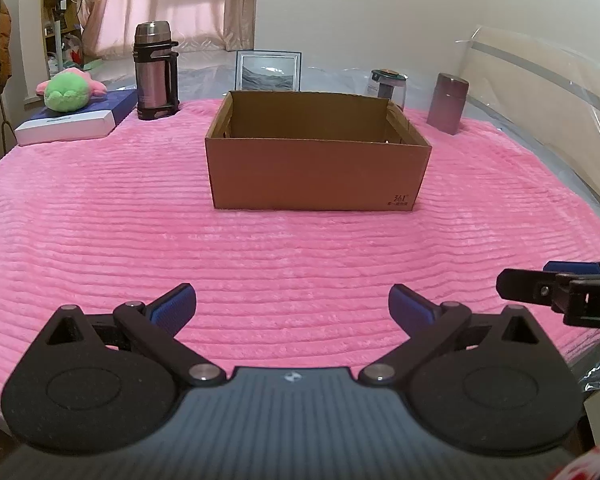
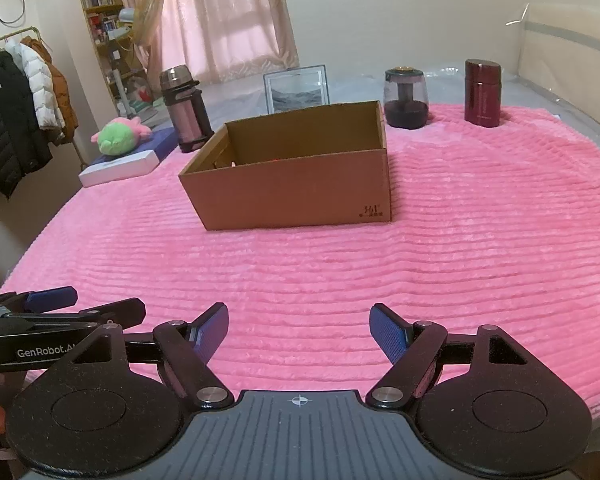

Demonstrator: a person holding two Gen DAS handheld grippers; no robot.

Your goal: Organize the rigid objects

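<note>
Both hand-held grippers (image 1: 292,308) (image 2: 299,330) gape wide above ribbed pink plush (image 1: 140,220); boxy brown cardboard (image 1: 316,176) beyond.

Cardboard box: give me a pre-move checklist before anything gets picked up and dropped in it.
1. Left hand-held gripper open, holding nothing: ok.
2. Right hand-held gripper open, holding nothing: ok.
3. Cardboard box upright, top open: ok.
4. Room inside the box: cannot tell; the floor is mostly hidden, and the right wrist view shows something small at the bottom.
5. Steel thermos, glass jar and maroon flask standing upright behind the box: ok.
6. Pink blanket between grippers and box free of obstacles: ok.
</note>
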